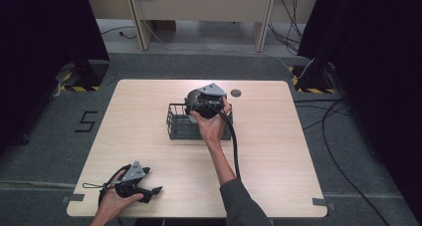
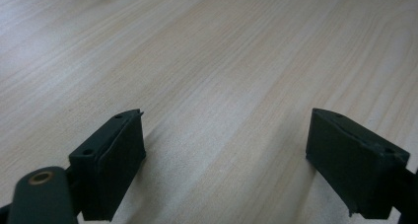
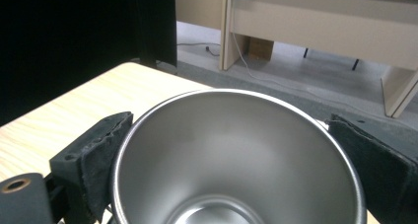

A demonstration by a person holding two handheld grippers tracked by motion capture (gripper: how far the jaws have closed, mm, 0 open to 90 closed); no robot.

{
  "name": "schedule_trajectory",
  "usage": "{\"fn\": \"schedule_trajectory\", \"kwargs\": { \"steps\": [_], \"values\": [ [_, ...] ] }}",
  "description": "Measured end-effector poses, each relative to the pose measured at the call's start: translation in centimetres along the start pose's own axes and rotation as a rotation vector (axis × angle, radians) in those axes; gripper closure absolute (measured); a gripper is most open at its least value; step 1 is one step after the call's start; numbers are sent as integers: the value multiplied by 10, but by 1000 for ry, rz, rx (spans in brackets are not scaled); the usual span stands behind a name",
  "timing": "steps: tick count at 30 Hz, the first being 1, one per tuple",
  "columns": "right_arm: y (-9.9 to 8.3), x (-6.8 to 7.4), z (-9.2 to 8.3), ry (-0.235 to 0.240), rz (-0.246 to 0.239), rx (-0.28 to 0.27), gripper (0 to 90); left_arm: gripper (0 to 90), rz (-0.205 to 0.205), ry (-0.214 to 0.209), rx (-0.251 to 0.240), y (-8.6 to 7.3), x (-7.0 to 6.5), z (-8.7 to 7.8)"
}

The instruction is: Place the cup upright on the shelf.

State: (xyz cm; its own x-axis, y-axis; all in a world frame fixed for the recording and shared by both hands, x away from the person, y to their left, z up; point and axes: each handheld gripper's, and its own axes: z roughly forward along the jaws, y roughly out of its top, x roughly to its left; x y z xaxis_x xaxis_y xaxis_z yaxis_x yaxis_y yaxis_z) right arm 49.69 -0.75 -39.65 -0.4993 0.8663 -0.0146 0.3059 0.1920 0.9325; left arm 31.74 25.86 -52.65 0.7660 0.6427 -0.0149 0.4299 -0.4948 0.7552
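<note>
So here's my view on the rig: my right gripper (image 1: pixel 199 105) is up near the middle of the wooden table (image 1: pixel 278 151), sitting right over the back-right part of a black wire basket (image 1: pixel 175 122). In the right gripper view there's a shiny steel cup (image 3: pixel 236 160) dead centre between the jaws, mouth facing the camera so I'm looking straight down into it. The left pad (image 3: pixel 96 155) is pressed against the cup's rim, and the right pad (image 3: pixel 379 169) is just at the other side of it, so I'd call that clamped on the cup, though I can't fully confirm contact on the right side. From the high view I can't really make out the cup itself, since the hand (image 1: pixel 211 124) and gripper body cover it, and I can't tell whether it's inside the basket or held above it.

My left gripper (image 1: pixel 147 191) is way off at the near-left corner of the table, well apart from the basket and cup. In the left gripper view its jaws are spread wide with bare wood grain between them, low over the tabletop or resting on it; hard to say which.

There's also a small dark round thing (image 1: pixel 236 92) on the table just behind the basket, near the far edge.
</note>
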Motion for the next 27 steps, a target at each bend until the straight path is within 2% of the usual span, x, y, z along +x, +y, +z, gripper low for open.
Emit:
{"fn": "schedule_trajectory", "kwargs": {
  "steps": [6, 15, 20, 25, 27],
  "values": [
    [-10, -1, 8, 0, 8, 29, 65, 141, 0, 0, 0, 0, 0, 0],
    [-15, 0, 11, -5, 15, 34, 64, 141, 1, -1, 0, 0, 0, 0],
    [-19, -1, 11, -8, 37, 35, 63, 141, 1, -2, 0, 0, 0, 0],
    [-26, -4, 13, 18, 59, 43, 60, 141, 1, -2, 0, 0, 0, 0],
    [-25, -4, 13, 20, 55, 43, 60, 141, 1, -1, 1, 0, 0, 0]
  ]
}}
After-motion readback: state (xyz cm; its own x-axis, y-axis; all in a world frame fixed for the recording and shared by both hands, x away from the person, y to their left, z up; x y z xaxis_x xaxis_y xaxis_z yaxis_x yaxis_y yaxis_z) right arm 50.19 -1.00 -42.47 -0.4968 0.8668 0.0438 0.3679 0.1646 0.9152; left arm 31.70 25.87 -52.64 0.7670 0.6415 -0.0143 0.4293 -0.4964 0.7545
